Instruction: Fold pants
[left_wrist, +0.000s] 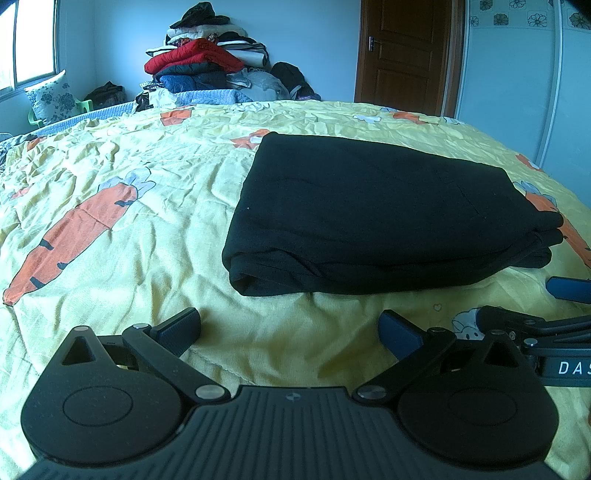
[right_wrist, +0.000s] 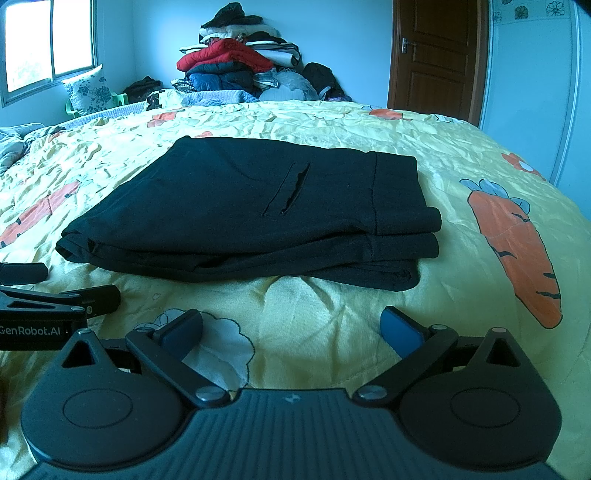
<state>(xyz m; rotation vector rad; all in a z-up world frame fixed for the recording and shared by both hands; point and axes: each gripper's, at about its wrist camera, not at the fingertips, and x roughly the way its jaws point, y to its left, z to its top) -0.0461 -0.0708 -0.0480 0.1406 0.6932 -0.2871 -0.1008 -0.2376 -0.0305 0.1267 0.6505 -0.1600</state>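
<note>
The black pants (left_wrist: 376, 214) lie folded in a flat stack of layers on the yellow carrot-print bedspread (left_wrist: 122, 229). In the right wrist view the pants (right_wrist: 258, 214) show a slit pocket on top and the waistband at the right. My left gripper (left_wrist: 291, 332) is open and empty, low over the bed just short of the stack's near edge. My right gripper (right_wrist: 291, 330) is open and empty too, beside the left one. The right gripper's fingers (left_wrist: 569, 290) show at the right edge of the left wrist view.
A tall pile of clothes and quilts (left_wrist: 210, 59) stands at the far side of the bed. A floral pillow (left_wrist: 51, 96) sits on a green chair by the window at the left. A brown door (left_wrist: 402, 51) and wardrobe are at the far right.
</note>
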